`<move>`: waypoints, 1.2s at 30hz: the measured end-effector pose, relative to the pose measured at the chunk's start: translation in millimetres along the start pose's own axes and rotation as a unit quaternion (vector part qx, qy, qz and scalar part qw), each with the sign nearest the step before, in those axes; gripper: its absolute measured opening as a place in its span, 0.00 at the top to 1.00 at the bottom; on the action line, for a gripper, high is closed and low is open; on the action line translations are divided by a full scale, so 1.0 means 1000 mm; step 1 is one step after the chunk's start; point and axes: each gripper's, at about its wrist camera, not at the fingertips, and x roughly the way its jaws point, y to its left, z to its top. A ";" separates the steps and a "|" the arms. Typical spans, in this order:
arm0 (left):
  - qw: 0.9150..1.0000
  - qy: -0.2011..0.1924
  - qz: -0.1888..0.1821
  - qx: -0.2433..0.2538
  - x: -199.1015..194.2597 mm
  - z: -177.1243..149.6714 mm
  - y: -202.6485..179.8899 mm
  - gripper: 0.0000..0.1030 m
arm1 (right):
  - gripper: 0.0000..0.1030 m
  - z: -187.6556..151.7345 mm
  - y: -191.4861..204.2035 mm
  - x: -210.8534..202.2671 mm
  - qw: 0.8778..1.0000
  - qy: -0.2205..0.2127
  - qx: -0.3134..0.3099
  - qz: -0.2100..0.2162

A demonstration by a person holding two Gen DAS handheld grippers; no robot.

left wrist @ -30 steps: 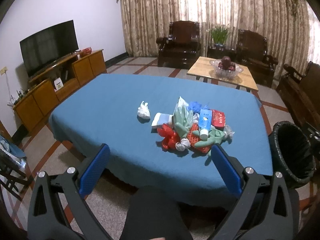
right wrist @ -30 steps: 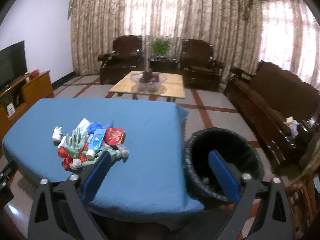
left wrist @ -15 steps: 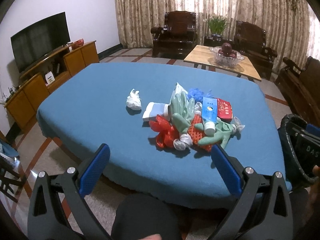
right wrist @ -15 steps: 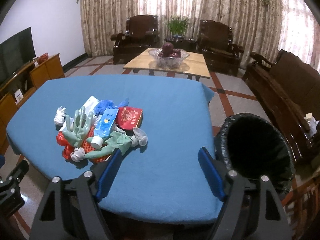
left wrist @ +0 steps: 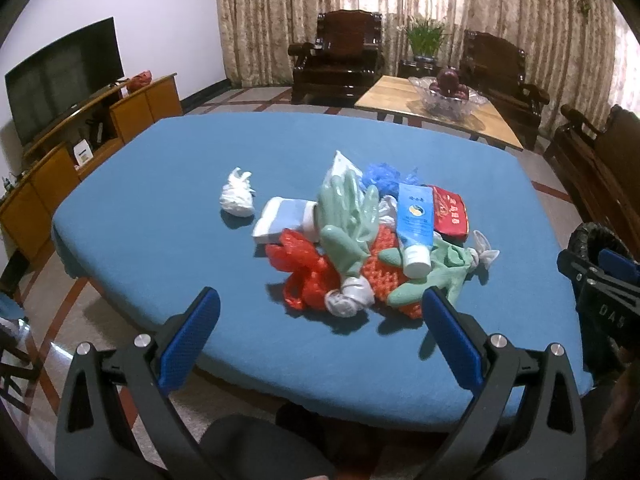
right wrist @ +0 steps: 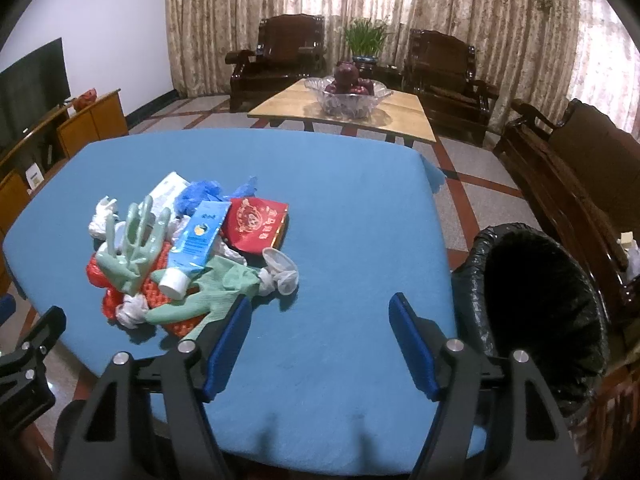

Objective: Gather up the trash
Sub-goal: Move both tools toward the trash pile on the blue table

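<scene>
So basically nothing is getting collected yet. The whole heap of mixed trash [left wrist: 372, 240] is sitting on the blue cloth-covered table [left wrist: 160, 216], just ahead of the left gripper [left wrist: 320, 340] and off to the front-left of the right gripper [right wrist: 320, 340]. The round bin with the black liner [right wrist: 536, 300] is waiting at the right gripper's right side, and as far as I can see into it, it's looking empty, though the bottom is too dark to tell.

Both grippers are carrying nothing. The left one's jaws are standing wide, and the right one's have just been closing in a bit with only bare cloth between them.

The blue-and-white squeeze tube [right wrist: 196, 244] is lying flat on top of the pile, long axis running away from the grippers, white cap end pointing back toward them. The pale green rubber glove [right wrist: 132, 240] is sticking its fingers away, toward the far end of the table. So everything's left to do.
</scene>
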 end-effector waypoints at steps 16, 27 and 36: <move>1.000 0.015 -0.014 0.022 0.049 0.012 -0.048 0.06 | 0.33 0.006 -0.027 0.035 1.000 0.004 0.013 -0.005; 0.999 0.031 -0.012 0.022 0.083 0.014 -0.059 0.10 | 0.33 0.003 -0.036 0.064 1.000 0.015 0.021 -0.014; 0.999 0.042 -0.005 0.029 0.114 0.014 -0.068 0.13 | 0.33 0.003 -0.037 0.076 1.000 0.020 0.015 -0.013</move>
